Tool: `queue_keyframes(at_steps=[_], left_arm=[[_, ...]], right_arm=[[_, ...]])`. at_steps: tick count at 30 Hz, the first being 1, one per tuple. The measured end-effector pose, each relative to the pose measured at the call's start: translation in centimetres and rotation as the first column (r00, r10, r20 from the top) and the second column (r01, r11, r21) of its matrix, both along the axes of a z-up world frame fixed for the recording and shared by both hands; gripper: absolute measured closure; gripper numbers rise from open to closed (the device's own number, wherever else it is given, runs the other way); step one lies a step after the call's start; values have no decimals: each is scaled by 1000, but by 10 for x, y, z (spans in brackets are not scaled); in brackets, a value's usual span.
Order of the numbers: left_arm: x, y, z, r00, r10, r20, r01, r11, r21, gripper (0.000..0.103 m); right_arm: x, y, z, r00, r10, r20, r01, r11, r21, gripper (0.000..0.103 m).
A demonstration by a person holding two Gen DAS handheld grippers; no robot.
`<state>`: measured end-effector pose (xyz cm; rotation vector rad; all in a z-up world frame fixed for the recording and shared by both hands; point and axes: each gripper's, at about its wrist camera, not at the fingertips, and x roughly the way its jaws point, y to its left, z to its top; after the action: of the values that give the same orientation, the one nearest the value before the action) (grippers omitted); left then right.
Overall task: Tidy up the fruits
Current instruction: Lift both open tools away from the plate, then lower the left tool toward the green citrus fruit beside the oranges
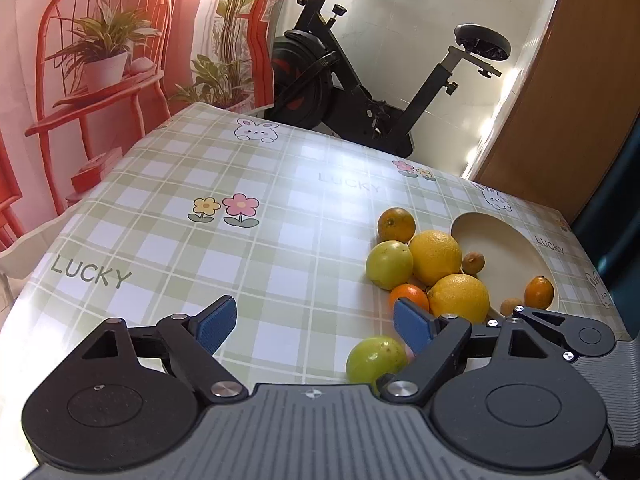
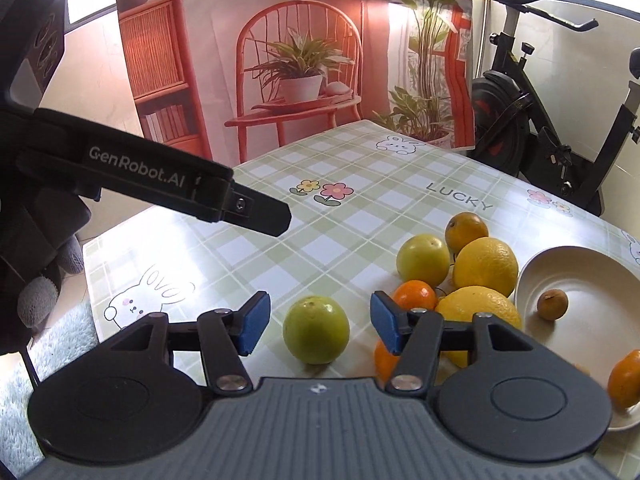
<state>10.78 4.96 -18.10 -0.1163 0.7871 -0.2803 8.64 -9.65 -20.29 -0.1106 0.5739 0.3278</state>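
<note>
A green round fruit (image 2: 316,330) sits on the checked tablecloth between the blue pads of my right gripper (image 2: 320,328). The pads stand apart from it on both sides, so that gripper is open. Behind it lies a heap of fruit: a green one (image 2: 423,260), two yellow ones (image 2: 486,266), and oranges (image 2: 414,295). A cream plate (image 2: 580,276) at the right holds a small brown fruit (image 2: 552,304) and a small orange one (image 2: 624,376). My left gripper (image 1: 314,326) is open over bare cloth; the same green fruit (image 1: 376,360) lies under its right finger.
The left gripper's finger (image 2: 260,212) reaches in from the upper left of the right wrist view, held by a gloved hand (image 2: 40,300). The table's left edge (image 2: 90,280) is close by. An exercise bike (image 1: 360,92) and a printed backdrop (image 1: 100,60) stand beyond the far edge.
</note>
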Motion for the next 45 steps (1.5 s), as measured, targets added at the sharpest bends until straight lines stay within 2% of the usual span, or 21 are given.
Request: queue_keyframes(at_steps=[2,9,12,17,21,22,24,27,30,33,36,39,42,45], left_arm=[[2,-1,-7,1000,-18,-17,18,1000,-5,19],[8,-14,-22,991,-120,-64,118,993,-31,39],[14,-16,-28,986,-133,-103,128,991,-49,41],[28,-11,-17,987,-117,-109,109,991,-79,42],[40,-5,7,985,-145,-88,144,989,-17,42],[42,-1,15,986,-146,-83,146,989,-7,42],[49,8,29,984,-157,-82,159,987,8,42],[56,18,48,982,-177,-69,181,982,56,42],[60,20,54,973,-216,-78,223,970,97,42],[59,16,39,955,-269,-124,283,954,105,42],[57,11,16,941,-295,-166,309,949,64,42],[55,4,-1,935,-312,-171,322,946,31,42],[53,-6,-12,922,-347,-173,355,935,17,42],[51,-14,-20,903,-382,-198,392,920,12,42]], right_arm=[[4,0,-4,1000,8,-15,-8,1000,3,45],[18,-6,-11,997,26,-70,-23,999,40,48],[21,-5,-13,995,34,-93,-31,999,32,48],[26,-10,-9,991,14,-129,-8,999,52,48],[32,-17,-2,988,1,-156,14,995,97,48],[34,-20,2,988,-4,-156,22,993,116,48],[37,-29,13,986,-23,-162,58,975,215,48],[39,-42,21,975,-86,-207,157,920,360,48],[36,-43,20,964,-126,-234,216,885,412,48],[30,-37,17,961,-153,-231,234,894,383,48],[25,-26,12,962,-158,-221,224,922,315,48],[20,-13,6,968,-161,-195,208,944,255,48],[20,-8,0,968,-170,-186,210,953,218,48],[23,-10,-6,960,-184,-212,229,950,213,48]])
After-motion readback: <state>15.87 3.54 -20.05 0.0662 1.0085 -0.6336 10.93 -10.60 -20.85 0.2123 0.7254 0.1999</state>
